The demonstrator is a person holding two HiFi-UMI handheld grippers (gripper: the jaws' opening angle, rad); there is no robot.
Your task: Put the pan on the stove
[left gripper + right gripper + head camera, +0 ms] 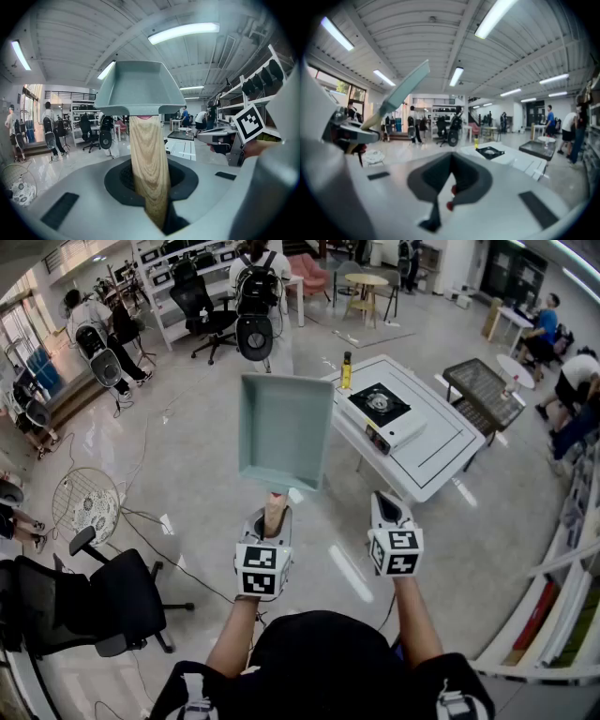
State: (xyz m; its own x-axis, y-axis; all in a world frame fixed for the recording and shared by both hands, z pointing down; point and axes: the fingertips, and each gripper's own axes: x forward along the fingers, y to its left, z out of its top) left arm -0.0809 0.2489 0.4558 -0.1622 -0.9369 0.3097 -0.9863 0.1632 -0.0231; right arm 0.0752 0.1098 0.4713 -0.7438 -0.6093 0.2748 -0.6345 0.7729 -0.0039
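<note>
Head view showed you holding the pan (284,430) up in the air, out in front of you and over the shiny floor. Your left gripper (271,519) was pinching the pan's wooden handle (148,154), and the left gripper view showed the handle running right down between the jaws. The pan was flat and had nothing in it.

Your right gripper (390,506) held nothing. Its jaws were pressed together, as the right gripper view showed.

The stove (380,409) sat on the white table (441,460), ahead of you and off to the right. A yellow bottle (346,370) stood on the table just beside the stove. The top of the stove had nothing on it (so there was room for the pan).

How far along were you? I think the first part was done, because the pan was picked up and held tight. The rest was left to do. The pan was well apart from the stove, so you had to carry it over to the table, line it up over the burner, set it down softly and let go of the handle.
</note>
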